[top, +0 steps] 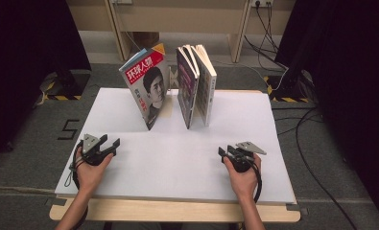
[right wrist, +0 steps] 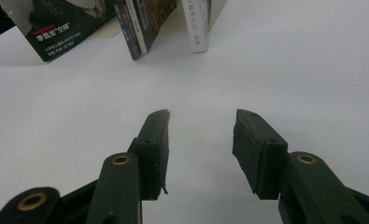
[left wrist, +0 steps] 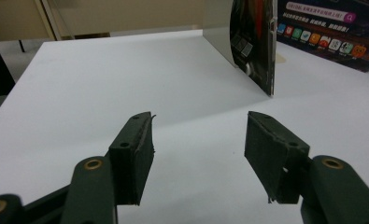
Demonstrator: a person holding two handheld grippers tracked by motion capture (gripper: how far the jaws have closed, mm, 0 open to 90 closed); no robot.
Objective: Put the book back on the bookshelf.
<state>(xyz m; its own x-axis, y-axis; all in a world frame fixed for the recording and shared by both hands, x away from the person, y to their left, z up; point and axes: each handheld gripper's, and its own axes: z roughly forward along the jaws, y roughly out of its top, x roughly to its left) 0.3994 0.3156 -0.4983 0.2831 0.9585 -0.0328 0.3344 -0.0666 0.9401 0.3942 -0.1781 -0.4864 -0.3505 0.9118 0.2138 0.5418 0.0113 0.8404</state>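
At the left of the high view, the left gripper [top: 111,144] rested on the white rectangular table top [top: 177,158], held in the person's left hand [top: 91,170]. Its two black jaws stood wide apart with nothing between them; in the left gripper view only bare white surface lay in the gap of the left gripper [left wrist: 198,140].

Farther back, left of centre, a glossy magazine with a red title band and a portrait on its cover [top: 146,86] stood upright, leaning slightly. Just to its right stood two more upright books, a dark-covered paperback [top: 187,86] and a pale-covered paperback [top: 206,84], touching at their tops and splayed apart at the bottom.

At the right, the right gripper [top: 224,154], held in the right hand [top: 244,175], sat on the table well short of the books. Its jaws were likewise parted and empty, the right gripper [right wrist: 201,140] pointing toward the book bases.
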